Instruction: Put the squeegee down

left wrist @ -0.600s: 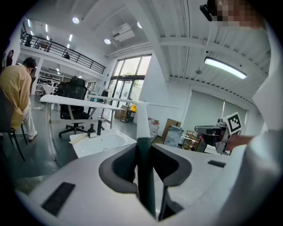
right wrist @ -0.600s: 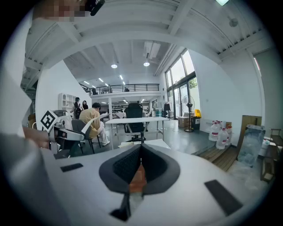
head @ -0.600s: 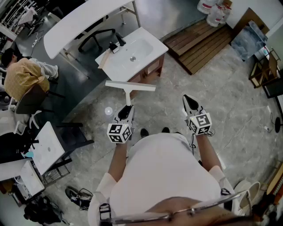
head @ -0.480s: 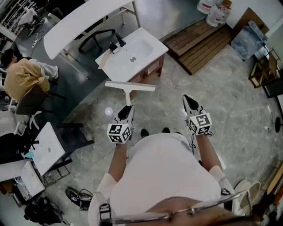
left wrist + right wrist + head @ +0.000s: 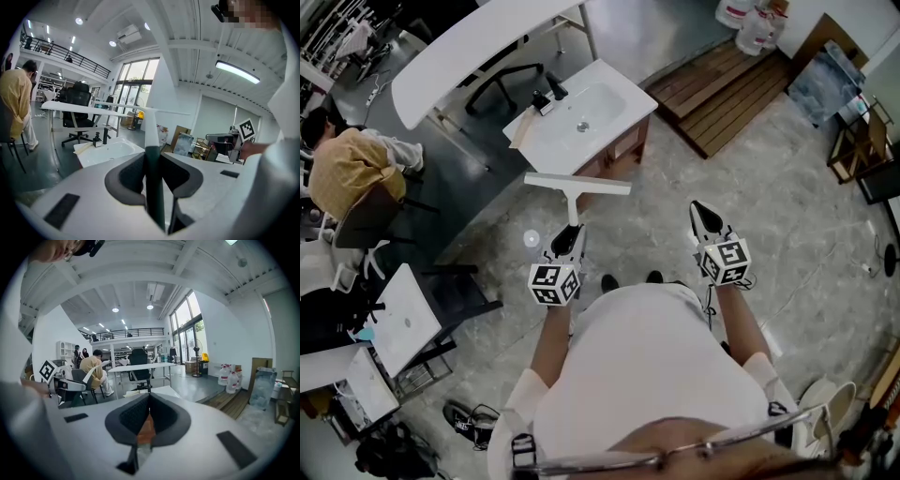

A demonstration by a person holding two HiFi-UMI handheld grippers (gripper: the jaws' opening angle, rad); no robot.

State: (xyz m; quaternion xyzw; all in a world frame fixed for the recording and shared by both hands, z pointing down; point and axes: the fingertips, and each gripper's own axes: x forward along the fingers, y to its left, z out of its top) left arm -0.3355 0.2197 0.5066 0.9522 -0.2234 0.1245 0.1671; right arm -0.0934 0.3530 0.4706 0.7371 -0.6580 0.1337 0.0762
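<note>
The squeegee has a white blade across the top and a dark green handle pointing back at me. My left gripper is shut on that handle and holds the squeegee level in the air, in front of my body. In the left gripper view the handle runs straight up between the jaws of the left gripper. A white sink top on a wooden cabinet stands just beyond the blade. My right gripper hangs to the right, shut with nothing in it; its tips meet.
A black faucet stands at the sink's far left. Behind the sink are a long white desk and an office chair. A person in a yellow shirt sits at the left. A wooden pallet and water bottles lie to the right.
</note>
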